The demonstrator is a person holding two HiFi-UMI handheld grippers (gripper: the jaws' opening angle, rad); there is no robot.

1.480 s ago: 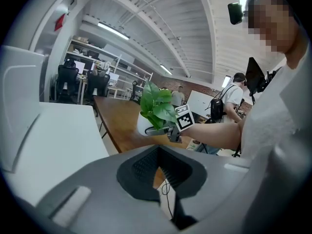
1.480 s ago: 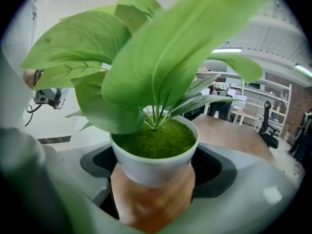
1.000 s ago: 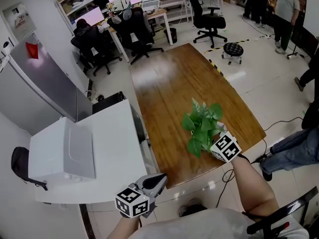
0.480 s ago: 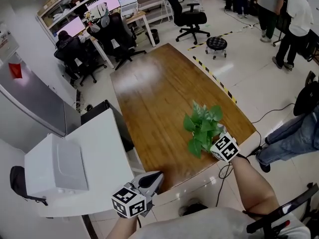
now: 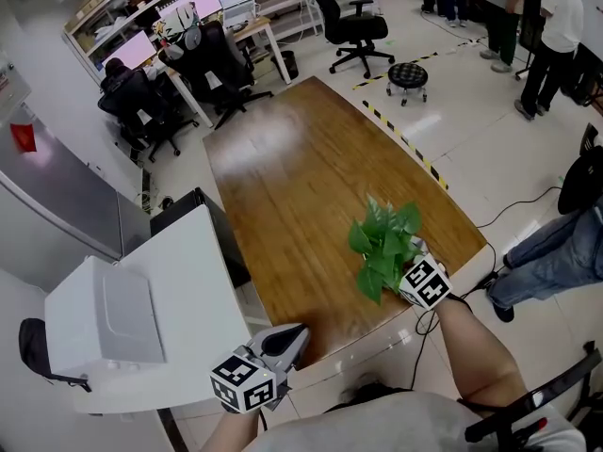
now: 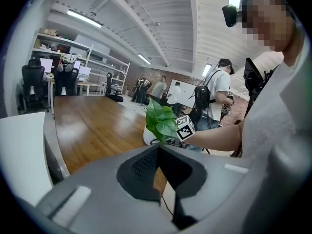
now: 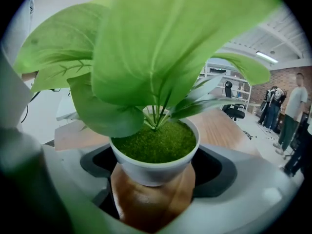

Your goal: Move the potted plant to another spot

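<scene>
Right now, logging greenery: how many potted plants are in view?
1: the potted plant, at the wooden table's near right corner, held by the right tool. No others show.

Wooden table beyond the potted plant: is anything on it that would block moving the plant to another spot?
Nothing visible does. The right gripper grips the green potted plant by its white pot near the long brown wooden table's near right corner; the tabletop beyond shows only bare wood.

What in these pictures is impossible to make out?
- Pot: head view, covered by leaves and right tongs.
- Pot's underside: right gripper view, out of sight; on the table or lifted, unclear.
- Desk screens: head view, too small to read.
</scene>
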